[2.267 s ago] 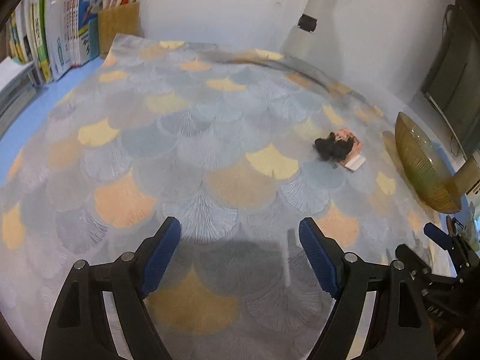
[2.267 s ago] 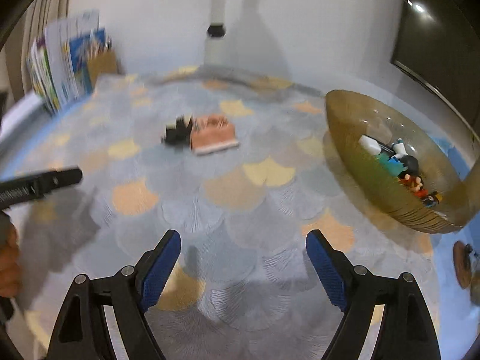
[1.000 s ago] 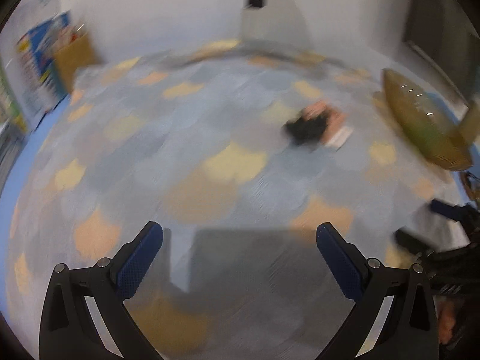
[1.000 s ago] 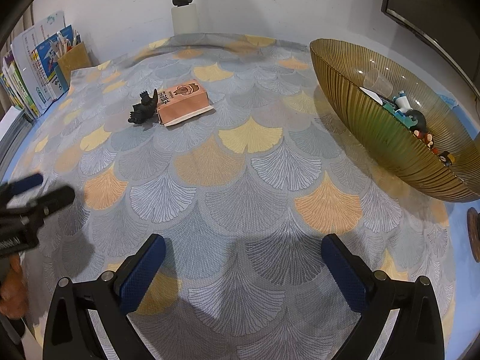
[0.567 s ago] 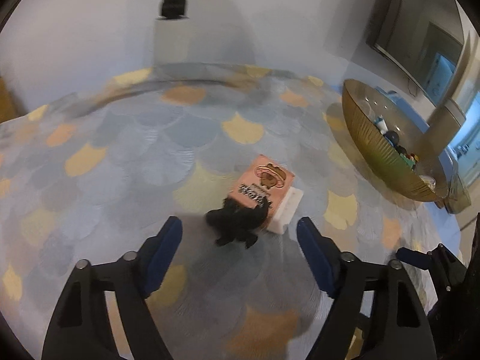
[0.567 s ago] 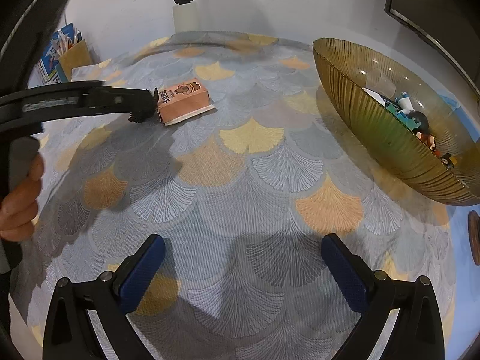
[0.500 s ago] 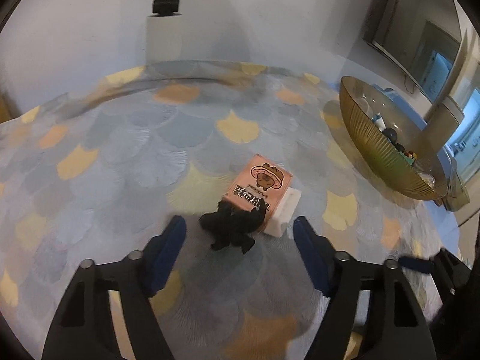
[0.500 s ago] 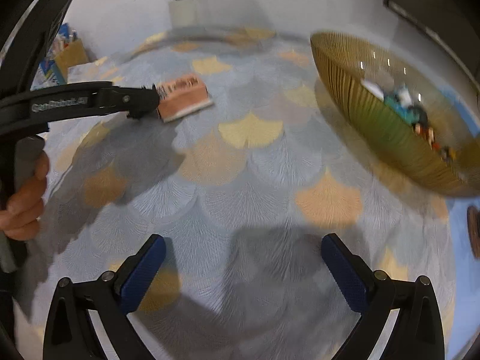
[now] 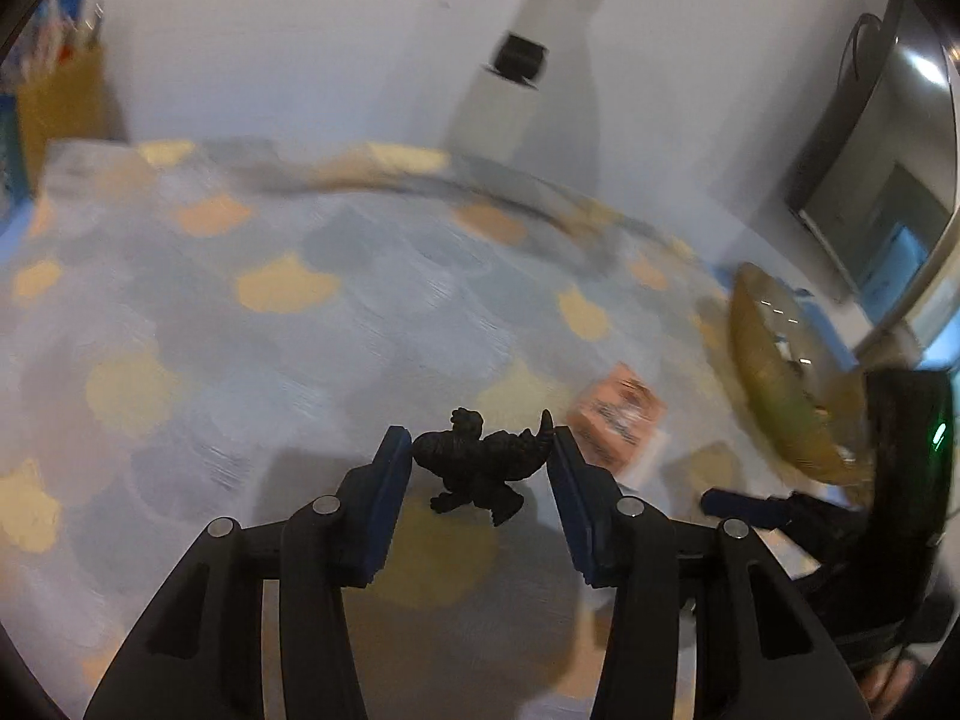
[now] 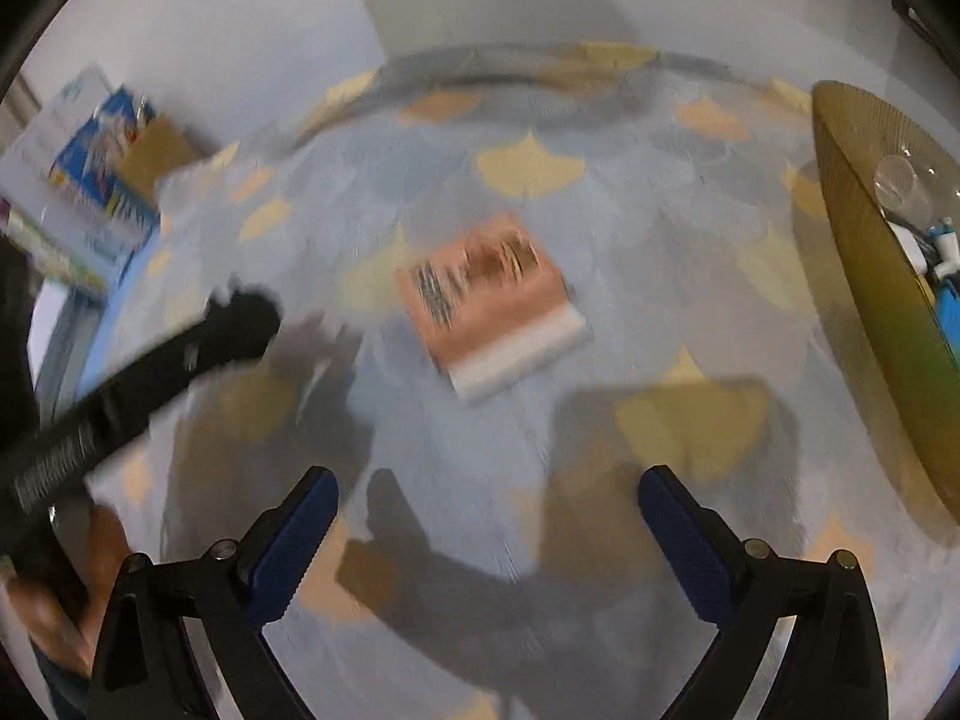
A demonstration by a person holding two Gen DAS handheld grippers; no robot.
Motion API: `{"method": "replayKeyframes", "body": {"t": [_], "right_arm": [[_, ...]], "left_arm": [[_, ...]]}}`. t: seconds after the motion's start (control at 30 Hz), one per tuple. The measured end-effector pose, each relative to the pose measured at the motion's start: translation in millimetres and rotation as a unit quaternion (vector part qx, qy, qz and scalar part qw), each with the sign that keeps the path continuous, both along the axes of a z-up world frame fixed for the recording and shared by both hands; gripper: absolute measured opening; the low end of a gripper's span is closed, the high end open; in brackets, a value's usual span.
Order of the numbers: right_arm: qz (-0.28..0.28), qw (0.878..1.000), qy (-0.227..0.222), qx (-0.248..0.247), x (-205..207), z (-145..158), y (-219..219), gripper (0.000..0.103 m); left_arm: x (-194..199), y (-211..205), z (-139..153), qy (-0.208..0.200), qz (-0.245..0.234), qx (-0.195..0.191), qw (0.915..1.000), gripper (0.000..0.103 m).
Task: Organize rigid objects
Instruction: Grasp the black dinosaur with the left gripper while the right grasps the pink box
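Note:
A small black dinosaur toy (image 9: 474, 459) sits sharp between my left gripper's (image 9: 482, 450) blue pads, which touch both its ends as the jaws are closing; the cloth behind is blurred. Just right of it lies the pink box (image 9: 618, 426). In the right wrist view that pink box (image 10: 489, 297) lies ahead of my right gripper (image 10: 486, 516), whose jaws stand wide, are closing slightly and have nothing between them. The left gripper's black finger (image 10: 240, 318) reaches in from the left. An amber ribbed bowl (image 10: 864, 252) holding small toys stands at the right.
A fan-patterned grey and yellow cloth (image 10: 528, 168) covers the table. Books and a brown holder (image 10: 90, 192) stand at the back left. A white post with a black band (image 9: 516, 60) rises at the back. A dark screen (image 9: 870, 198) hangs at the right.
My left gripper came up to the dinosaur, narrowed onto it and swung left, away from the pink box. The right gripper moved toward the pink box, its jaws slightly narrower.

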State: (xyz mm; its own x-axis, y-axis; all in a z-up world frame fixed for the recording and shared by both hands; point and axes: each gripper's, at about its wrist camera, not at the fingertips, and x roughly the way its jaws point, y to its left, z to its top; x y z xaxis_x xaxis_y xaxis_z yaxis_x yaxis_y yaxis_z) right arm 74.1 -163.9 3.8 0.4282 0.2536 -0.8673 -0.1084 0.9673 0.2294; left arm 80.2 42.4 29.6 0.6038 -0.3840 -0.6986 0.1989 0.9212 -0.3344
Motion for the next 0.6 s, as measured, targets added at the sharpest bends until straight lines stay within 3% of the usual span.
{"method": "replayKeyframes", "body": {"t": [0.03, 0.1, 0.17, 0.3, 0.4, 0.57, 0.6], "right_arm": [[-0.001, 1.000, -0.011, -0.001, 3.3, 0.6, 2.6, 0.079], [0.004, 0.999, -0.034, -0.009, 9.8, 1.9, 10.7, 0.067], [0.002, 0.999, -0.045, 0.001, 18.8, 1.6, 13.5, 0.067], [-0.002, 0.998, -0.055, -0.003, 46.6, 1.7, 23.9, 0.067], [-0.004, 0.998, -0.059, -0.024, 66.5, 2.4, 37.4, 0.068], [0.003, 0.993, -0.084, -0.084, 78.1, -1.2, 63.5, 0.067], [0.002, 0.992, -0.089, -0.092, 75.6, -1.7, 63.0, 0.059]], "left_arm": [[1.4, 4.6, -2.6, 0.000, 0.007, -0.011, 0.9999, 0.043], [4.6, 20.8, -14.2, 0.006, 0.019, -0.064, 0.9978, 0.043], [12.7, 36.4, -23.3, 0.036, 0.032, -0.105, 0.9933, 0.043], [15.1, 49.8, -29.1, 0.043, 0.041, -0.149, 0.9871, 0.043], [15.5, 49.0, -31.3, 0.044, 0.041, -0.155, 0.9861, 0.043], [13.1, 41.0, -28.6, 0.032, 0.042, -0.121, 0.9912, 0.043], [13.4, 39.9, -28.5, 0.031, 0.036, -0.126, 0.9909, 0.043]]}}
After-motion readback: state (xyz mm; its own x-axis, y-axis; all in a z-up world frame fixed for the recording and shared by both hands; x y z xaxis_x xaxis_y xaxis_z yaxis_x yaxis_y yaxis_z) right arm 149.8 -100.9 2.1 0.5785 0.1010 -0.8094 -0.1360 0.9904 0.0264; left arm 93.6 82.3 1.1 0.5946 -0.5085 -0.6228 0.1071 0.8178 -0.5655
